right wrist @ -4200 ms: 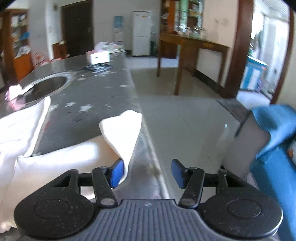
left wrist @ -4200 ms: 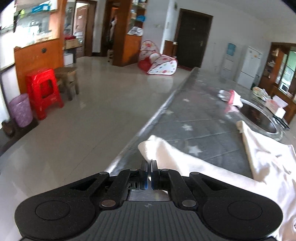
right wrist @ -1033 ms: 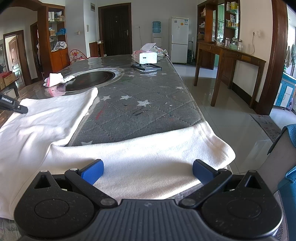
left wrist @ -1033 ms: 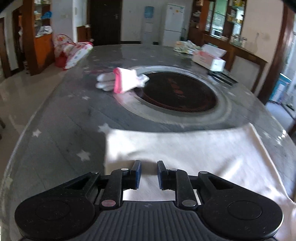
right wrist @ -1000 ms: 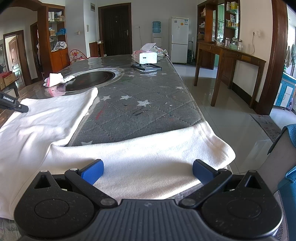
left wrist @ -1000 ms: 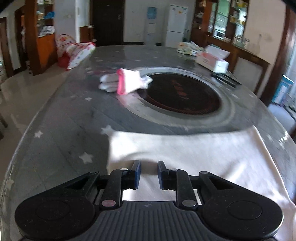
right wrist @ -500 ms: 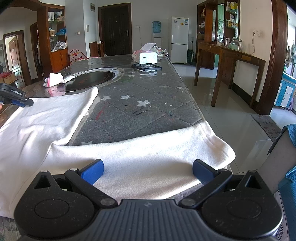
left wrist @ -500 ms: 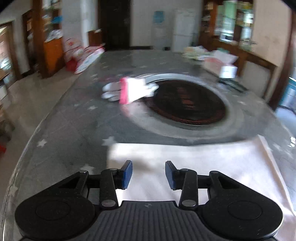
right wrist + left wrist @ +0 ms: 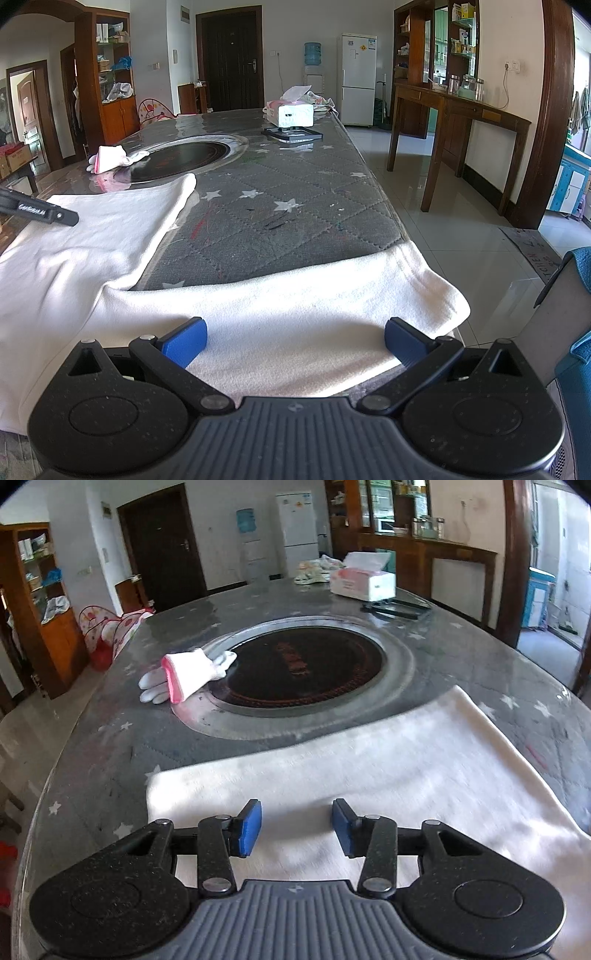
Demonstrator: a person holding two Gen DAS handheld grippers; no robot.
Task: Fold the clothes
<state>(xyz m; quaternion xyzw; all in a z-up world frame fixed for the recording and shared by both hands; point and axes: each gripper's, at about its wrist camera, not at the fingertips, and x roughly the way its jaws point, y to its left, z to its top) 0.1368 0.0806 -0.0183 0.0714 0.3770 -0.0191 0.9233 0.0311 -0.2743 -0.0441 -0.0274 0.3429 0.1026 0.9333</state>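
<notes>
A white garment (image 9: 369, 775) lies flat on the grey star-patterned table (image 9: 110, 757). My left gripper (image 9: 296, 825) hovers open over its near-left part, blue pads apart with nothing between them. In the right wrist view the same garment (image 9: 288, 321) has a sleeve stretched toward the table's right edge and drooping over it. My right gripper (image 9: 295, 338) stands wide open above that sleeve, holding nothing. The left gripper's black tip (image 9: 40, 212) shows at the far left over the garment's body.
A round dark hotplate (image 9: 303, 664) is set in the table's middle, with white and pink gloves (image 9: 184, 674) at its rim. A tissue box (image 9: 291, 112) and a black flat item (image 9: 293, 134) lie at the far end. Tiled floor and a wooden side table (image 9: 461, 110) are to the right.
My left gripper, shut on the garment's edge 4.2 s ago, has let go and opened wider over the last second while turning slightly. The right gripper has stayed open and still.
</notes>
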